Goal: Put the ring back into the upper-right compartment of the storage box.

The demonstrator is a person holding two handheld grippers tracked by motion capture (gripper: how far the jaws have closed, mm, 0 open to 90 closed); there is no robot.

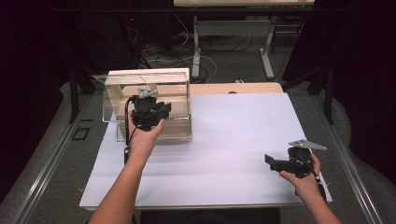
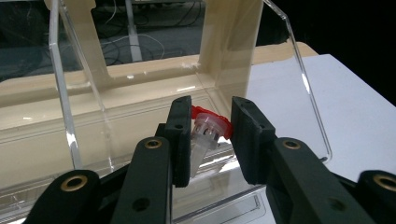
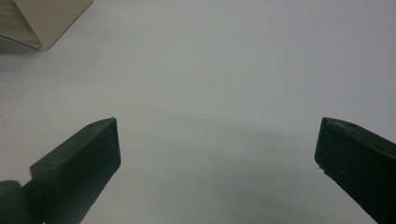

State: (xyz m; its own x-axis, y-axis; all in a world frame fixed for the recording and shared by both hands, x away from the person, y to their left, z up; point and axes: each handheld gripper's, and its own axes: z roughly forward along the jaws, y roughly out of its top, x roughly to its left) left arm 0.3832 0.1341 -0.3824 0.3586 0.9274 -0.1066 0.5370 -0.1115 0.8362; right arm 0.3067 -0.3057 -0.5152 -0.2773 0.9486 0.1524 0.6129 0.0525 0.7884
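Left gripper grips tube inside clear box.

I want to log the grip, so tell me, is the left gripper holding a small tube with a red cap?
Yes, the left gripper has its jaws closed around a small clear tube with a red cap in front of the clear box.

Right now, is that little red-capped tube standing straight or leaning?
Leaning. The tube sits tilted between the left gripper jaws, red cap uppermost, inside the clear box.
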